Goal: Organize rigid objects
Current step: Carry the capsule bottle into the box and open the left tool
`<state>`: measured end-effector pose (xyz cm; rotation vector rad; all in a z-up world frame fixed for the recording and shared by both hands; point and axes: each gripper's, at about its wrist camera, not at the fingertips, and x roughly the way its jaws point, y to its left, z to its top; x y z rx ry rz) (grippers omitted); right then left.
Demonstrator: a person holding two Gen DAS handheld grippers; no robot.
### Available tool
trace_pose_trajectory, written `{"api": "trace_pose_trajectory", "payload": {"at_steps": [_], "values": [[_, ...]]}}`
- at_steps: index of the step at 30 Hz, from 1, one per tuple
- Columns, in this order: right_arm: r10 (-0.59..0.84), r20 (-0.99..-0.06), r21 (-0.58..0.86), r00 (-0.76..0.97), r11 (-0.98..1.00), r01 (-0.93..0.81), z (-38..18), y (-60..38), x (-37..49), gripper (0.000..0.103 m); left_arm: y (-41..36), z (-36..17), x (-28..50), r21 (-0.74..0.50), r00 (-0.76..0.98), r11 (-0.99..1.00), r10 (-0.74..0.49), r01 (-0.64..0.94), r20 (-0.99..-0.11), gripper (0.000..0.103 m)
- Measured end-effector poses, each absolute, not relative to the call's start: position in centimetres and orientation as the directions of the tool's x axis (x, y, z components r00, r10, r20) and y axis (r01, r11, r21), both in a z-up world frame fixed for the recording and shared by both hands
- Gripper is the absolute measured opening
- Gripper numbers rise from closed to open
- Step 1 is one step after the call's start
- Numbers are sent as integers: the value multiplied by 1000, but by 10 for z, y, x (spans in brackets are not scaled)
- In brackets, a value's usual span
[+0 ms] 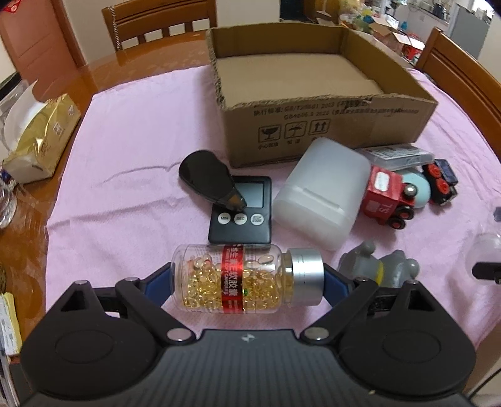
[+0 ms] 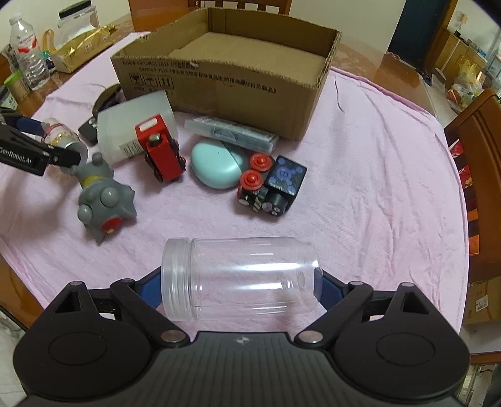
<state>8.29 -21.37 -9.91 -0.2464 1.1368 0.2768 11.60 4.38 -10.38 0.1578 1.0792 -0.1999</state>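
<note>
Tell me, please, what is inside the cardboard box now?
The cardboard box shows only a flat cardboard sheet on its floor; no objects lie on it. The near wall hides the front strip of the floor, and anything under the sheet is covered.

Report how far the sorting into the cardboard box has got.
Done: nothing; the cardboard box looks empty. In hand: the left gripper grips the capsule bottle end to end, the right gripper the clear jar. Left: timer, red train, grey toy.

Probably a home dining room: wooden chairs [image 1: 159, 23], clothed table [image 2: 375, 162].
</note>
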Motion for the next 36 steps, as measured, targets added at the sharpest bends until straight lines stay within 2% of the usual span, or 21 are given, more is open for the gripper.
{"api": "trace_pose_trajectory", "payload": {"at_steps": [9,15,21,26,36], "values": [[146,-894,-34,423,921,-388,-67,-211,87,96,40,-55,117,10,453,935,-162,355,-877,93],[202,-857,-22,473,905,-426,-38,-204,103,96,33,-16,134,47,525,911,-193,409,-829,93],[237,-815,-28,529,896,-443,-16,-197,123,96,23,9,175,27,576,910,-238,413,-782,93],[235,-791,-60,565,889,-453,-7,-193,138,96,6,10,216,62,604,905,-228,421,-764,93],[235,-755,-69,612,900,-430,5,-194,161,96,-15,-27,295,52,579,930,-181,363,-795,93]]}}
